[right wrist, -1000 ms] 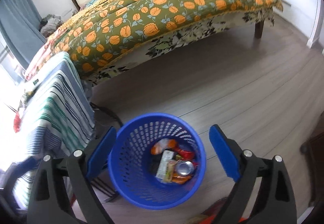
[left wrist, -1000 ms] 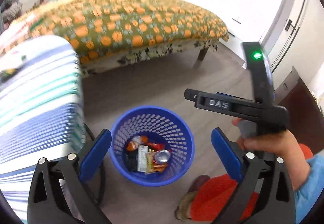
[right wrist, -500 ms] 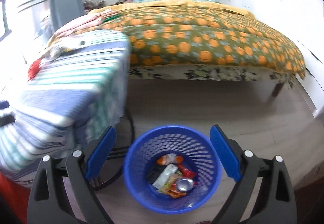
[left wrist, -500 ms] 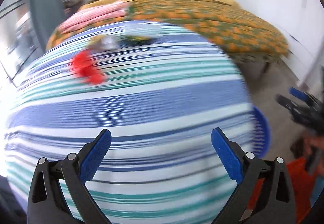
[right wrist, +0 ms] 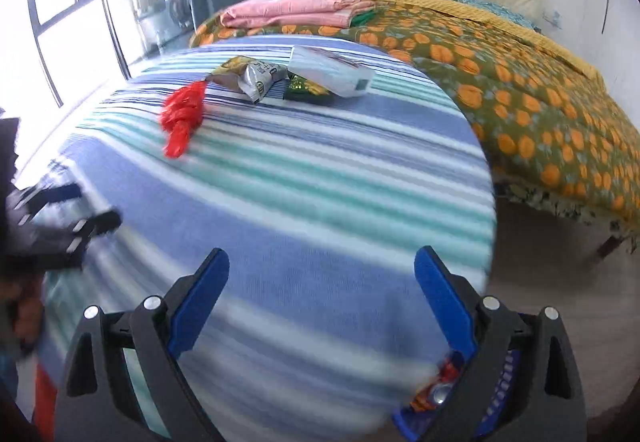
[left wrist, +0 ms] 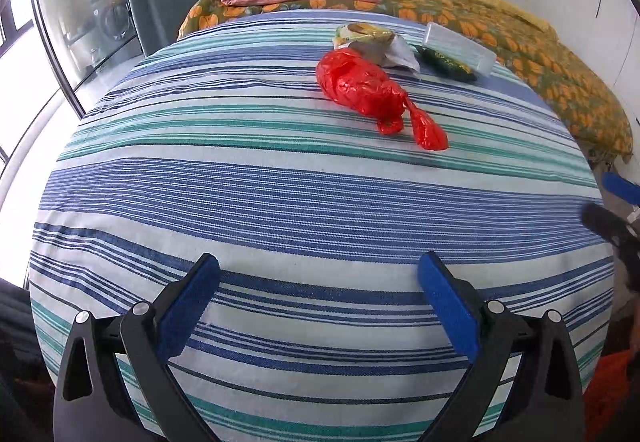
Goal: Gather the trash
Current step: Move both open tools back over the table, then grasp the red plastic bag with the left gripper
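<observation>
Red bag [left wrist: 362,86] on striped tablecloth [left wrist: 280,202]; left tool [left wrist: 318,278], right tool [right wrist: 322,266] spread wide, empty.

Left gripper [left wrist: 318,306] and right gripper [right wrist: 322,298] hover side by side (both spread wide, nothing held).

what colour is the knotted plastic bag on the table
Red plastic bag, clearest in the left wrist view.

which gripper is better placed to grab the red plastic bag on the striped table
Left, probably. The left gripper faces the crumpled red plastic bag almost straight ahead, jaws open; from the right gripper it sits off left.
</observation>
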`<state>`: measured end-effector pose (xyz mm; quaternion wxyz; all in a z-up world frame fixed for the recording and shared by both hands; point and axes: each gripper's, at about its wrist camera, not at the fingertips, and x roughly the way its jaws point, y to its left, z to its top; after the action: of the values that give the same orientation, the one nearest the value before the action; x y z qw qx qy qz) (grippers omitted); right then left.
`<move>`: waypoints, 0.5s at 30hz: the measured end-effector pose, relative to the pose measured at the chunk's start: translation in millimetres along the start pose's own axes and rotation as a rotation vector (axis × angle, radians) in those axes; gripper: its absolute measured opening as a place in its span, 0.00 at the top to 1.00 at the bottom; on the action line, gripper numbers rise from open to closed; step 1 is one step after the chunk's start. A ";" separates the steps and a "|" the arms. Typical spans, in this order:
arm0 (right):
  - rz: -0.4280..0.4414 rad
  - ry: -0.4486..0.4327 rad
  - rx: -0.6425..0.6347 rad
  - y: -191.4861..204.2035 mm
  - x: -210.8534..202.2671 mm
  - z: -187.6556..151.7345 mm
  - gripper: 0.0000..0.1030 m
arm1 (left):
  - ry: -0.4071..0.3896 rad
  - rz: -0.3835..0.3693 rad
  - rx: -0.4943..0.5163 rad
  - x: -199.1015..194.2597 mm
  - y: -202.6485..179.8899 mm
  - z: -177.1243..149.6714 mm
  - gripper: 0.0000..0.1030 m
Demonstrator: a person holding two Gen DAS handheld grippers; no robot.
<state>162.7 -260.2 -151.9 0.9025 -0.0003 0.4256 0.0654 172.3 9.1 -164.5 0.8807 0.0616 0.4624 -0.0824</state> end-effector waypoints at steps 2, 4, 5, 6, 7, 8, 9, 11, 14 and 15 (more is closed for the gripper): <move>-0.015 0.018 0.014 1.6 16.0 12.4 0.11 | -0.002 0.001 0.002 -0.1 0.3 -0.4 0.05; -0.034 0.040 0.031 1.2 33.9 21.3 0.11 | -0.002 -0.002 0.000 0.3 0.3 -0.2 0.05; -0.039 0.049 0.038 -0.2 40.9 24.0 0.11 | -0.002 -0.002 0.000 0.5 -1.0 -0.7 0.05; -0.047 0.062 0.044 -0.3 47.6 25.3 0.11 | -0.002 -0.001 0.000 0.9 -1.0 -1.0 0.05; -0.050 0.070 0.048 -1.3 51.7 25.5 0.11 | -0.002 -0.001 -0.001 0.9 -0.8 -0.9 0.05; -0.042 0.062 0.064 -2.6 52.1 24.8 0.11 | -0.002 -0.002 0.000 0.9 -0.6 -0.9 0.05; -0.038 0.057 0.080 -4.0 52.4 23.3 0.10 | -0.002 -0.002 -0.001 0.9 -0.8 -1.0 0.05; -0.046 0.040 0.078 -2.4 52.4 21.0 0.09 | -0.002 -0.002 0.000 0.8 -0.7 -1.1 0.05; -0.048 0.040 0.082 -2.9 54.2 21.4 0.08 | -0.001 -0.002 0.000 0.6 -0.5 -0.3 0.05; -0.047 0.041 0.084 -3.6 54.7 21.7 0.08 | -0.002 -0.009 -0.001 1.3 -3.5 2.1 0.05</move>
<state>214.2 -256.1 -180.3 0.8941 0.0262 0.4464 0.0260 174.0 5.2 -164.6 0.8809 0.0590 0.4616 -0.0863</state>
